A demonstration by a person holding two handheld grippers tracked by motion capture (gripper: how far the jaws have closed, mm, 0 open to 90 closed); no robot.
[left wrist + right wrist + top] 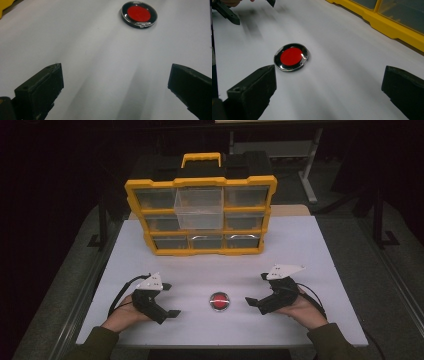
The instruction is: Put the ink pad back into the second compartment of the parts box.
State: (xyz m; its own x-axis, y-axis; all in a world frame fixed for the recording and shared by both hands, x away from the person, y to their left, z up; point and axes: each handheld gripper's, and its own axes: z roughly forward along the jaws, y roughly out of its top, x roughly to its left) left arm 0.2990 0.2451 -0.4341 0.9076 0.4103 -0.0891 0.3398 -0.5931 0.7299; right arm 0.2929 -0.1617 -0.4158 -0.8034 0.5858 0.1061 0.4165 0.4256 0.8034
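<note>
1. The round compact (219, 301) lay flat on the white table (300, 250), between the two grippers and near the table's six o'clock edge. It had a red centre under a clear lid, ringed by a black rim.

2. The left gripper (169, 299) rested at the compact's nine o'clock, its jaws spread wide with nothing between them. In the left gripper view the compact (139, 14) sat ahead toward one o'clock, well apart from the jaws.

3. The right gripper (257, 289) sat at the compact's three o'clock, its jaws likewise wide apart and empty. In the right gripper view the compact (291, 56) lay ahead toward eleven o'clock, near the inner jaw but not touching it.

4. The yellow drawer organiser (200, 217) stood upright at twelve o'clock from the compact, well apart, with one clear drawer (199, 207) pulled out of its middle column.

5. Handling, as a judgement: the compact looked light, stiff and low, with a glossy lid likely to slip and to scuff or crack under hard pressure.

6. The best hold appeared to be across the black rim, jaws low against the table on opposite edges, since the flat top offered nothing to pinch.

7. Squeezing off-centre would probably flick it sideways across the smooth tabletop.
</note>
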